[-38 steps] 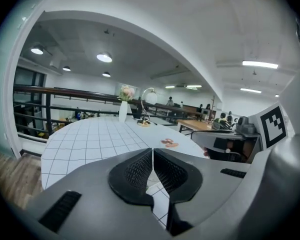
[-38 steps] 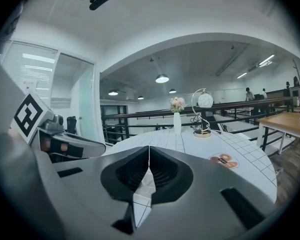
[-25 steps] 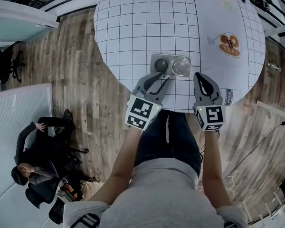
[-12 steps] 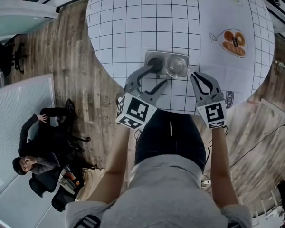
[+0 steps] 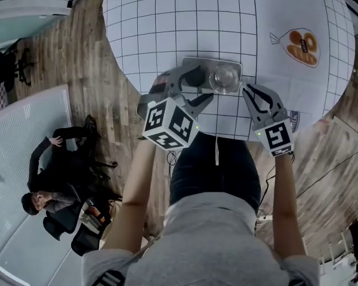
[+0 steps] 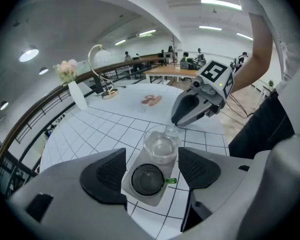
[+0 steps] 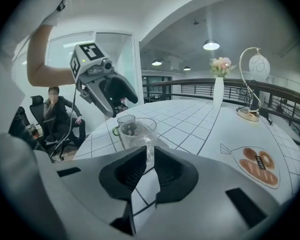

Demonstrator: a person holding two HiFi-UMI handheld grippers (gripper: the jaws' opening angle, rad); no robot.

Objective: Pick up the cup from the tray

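Note:
A small grey tray [image 5: 210, 63] lies near the round table's front edge. In it stand a dark cup [image 5: 195, 76] with a green handle and a clear glass [image 5: 224, 80]. In the left gripper view the dark cup [image 6: 148, 179] shows low between the two pads, untouched, with the glass [image 6: 161, 146] just beyond it. My left gripper [image 5: 196, 86] hangs over the dark cup; its jaws have just been opening and stand wide. My right gripper [image 5: 248, 89] is shut with its tips by the tray's right end. Its own view shows the glass [image 7: 138, 132] close ahead of the shut right gripper [image 7: 148, 159].
The table [image 5: 167, 28] has a white gridded cover, and its edge runs just under both grippers. A bread print [image 5: 302, 46] lies at the right. A vase [image 6: 77, 91] and a lamp [image 6: 102, 69] stand at the far side. A seated person [image 5: 48, 183] is on the floor at the left.
The left gripper's jaws have spread wide, its wrist has rolled, and it has moved over the tray. The right gripper has sunk toward the tray's right end, still shut.

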